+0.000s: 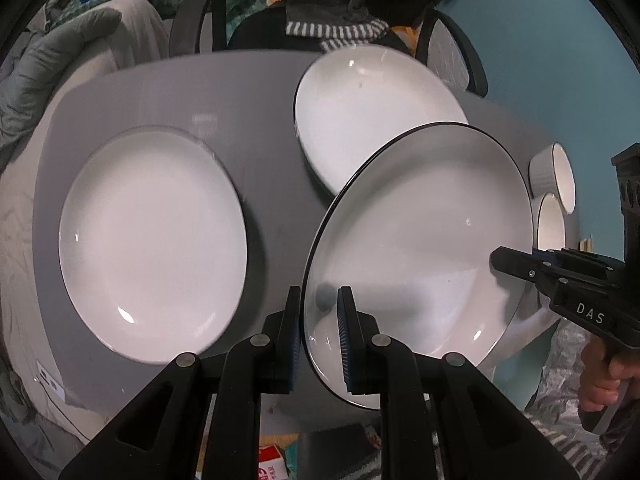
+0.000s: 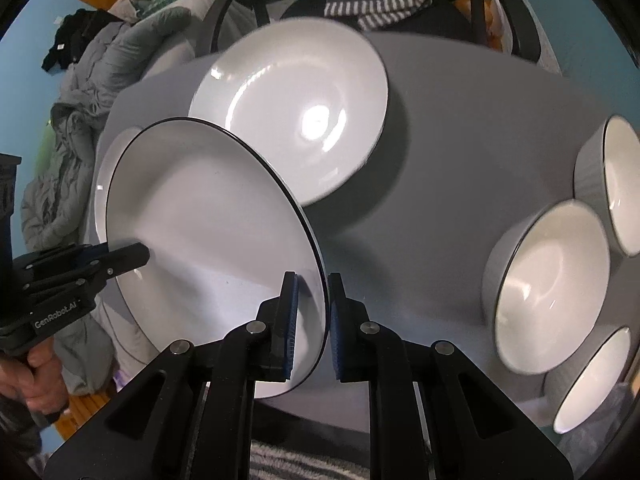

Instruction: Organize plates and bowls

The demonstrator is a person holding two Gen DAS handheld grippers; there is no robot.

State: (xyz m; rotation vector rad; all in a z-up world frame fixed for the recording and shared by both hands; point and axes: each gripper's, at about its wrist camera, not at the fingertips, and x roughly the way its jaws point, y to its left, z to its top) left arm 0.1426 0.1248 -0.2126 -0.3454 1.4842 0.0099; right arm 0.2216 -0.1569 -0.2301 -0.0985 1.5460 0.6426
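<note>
Left wrist view shows the left gripper (image 1: 319, 336) with its jaws clamped on the near rim of a black-rimmed plate (image 1: 424, 236), one blue pad above the rim and one below; the right wrist view shows the right gripper (image 2: 312, 326) with its jaws straddling the opposite rim of the same plate, a slight gap visible at the outer pad, so whether it grips or merely brackets the rim I cannot tell; the plate is tilted and lifted off the grey table (image 1: 264, 92), carried between both tools; outward from it a second plate (image 1: 154, 240) lies flat on the table to the left, and a third plate (image 1: 372, 108) lies farther back; three white bowls (image 2: 548, 288) sit well apart at the table's right edge. The step in hand looks like moving this plate to stack it on another; the next move likely calls for levelling it, centring it above a flat plate and lowering gently before the jaws part, since a tilted rim could slip or chip.
</note>
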